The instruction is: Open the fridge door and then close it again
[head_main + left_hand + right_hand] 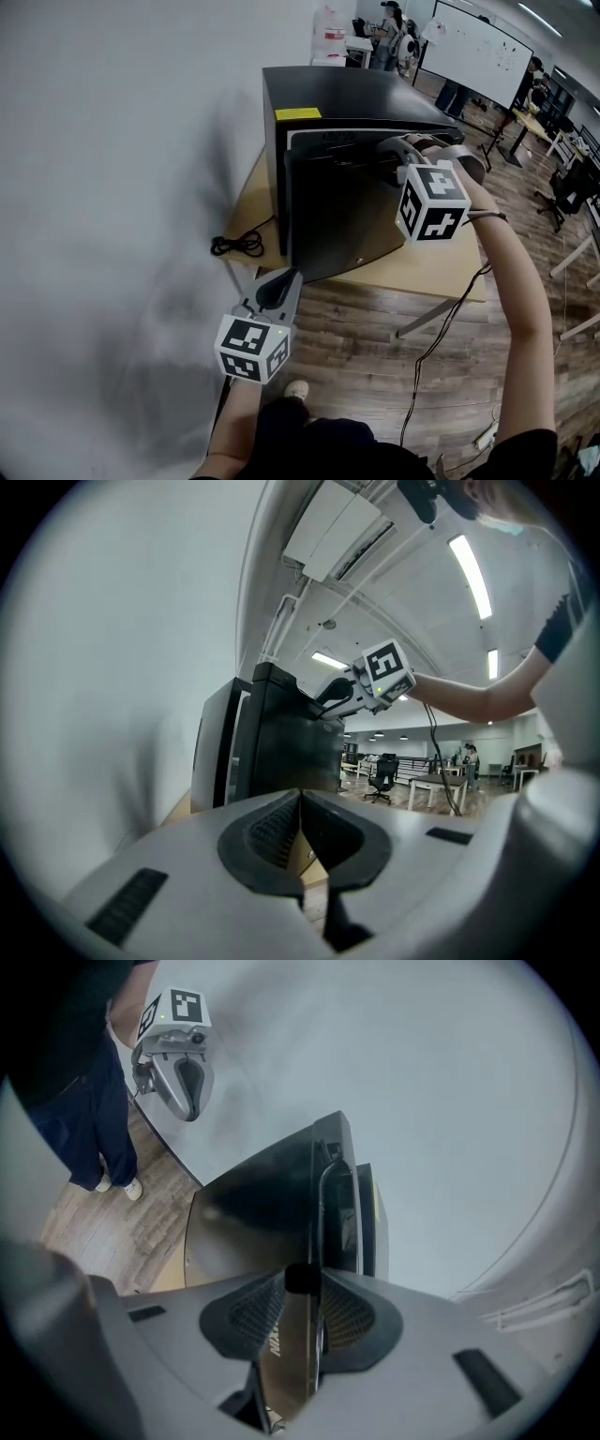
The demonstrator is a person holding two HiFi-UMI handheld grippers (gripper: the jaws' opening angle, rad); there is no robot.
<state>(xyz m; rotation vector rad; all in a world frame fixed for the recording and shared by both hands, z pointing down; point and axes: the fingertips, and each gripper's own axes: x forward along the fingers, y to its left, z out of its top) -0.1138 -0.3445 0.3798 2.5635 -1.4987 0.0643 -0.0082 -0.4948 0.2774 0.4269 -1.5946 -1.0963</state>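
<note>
From the head view we see the black fridge [347, 98] standing on a wooden table [441, 267] against a white wall [112, 187], with a yellow label [297, 113] on its top. The fridge door [342, 216] stands ajar, swung a little way out from the cabinet. The right gripper [386, 150] is at the door's upper edge. The left gripper [284, 277] hangs lower and to the left, near the table's front corner and apart from the fridge. A black cable [239, 246] lies coiled on the table beside the cabinet.

In the left gripper view we look along the left gripper [300, 794], whose jaws meet with nothing between them. Beyond them stands the fridge [216, 752], a gap showing between the cabinet and the fridge door [286, 742]. The right gripper [333, 691] sits at the door's top.

In the right gripper view the right gripper [302, 1283] has the door's top edge running between its jaws, and the pads press on it from both sides, so it holds the fridge door [253, 1213]. The cabinet of the fridge [367, 1222] lies just behind the door. The left gripper [190, 1110] shows in the upper left, in front of the wall.
</note>
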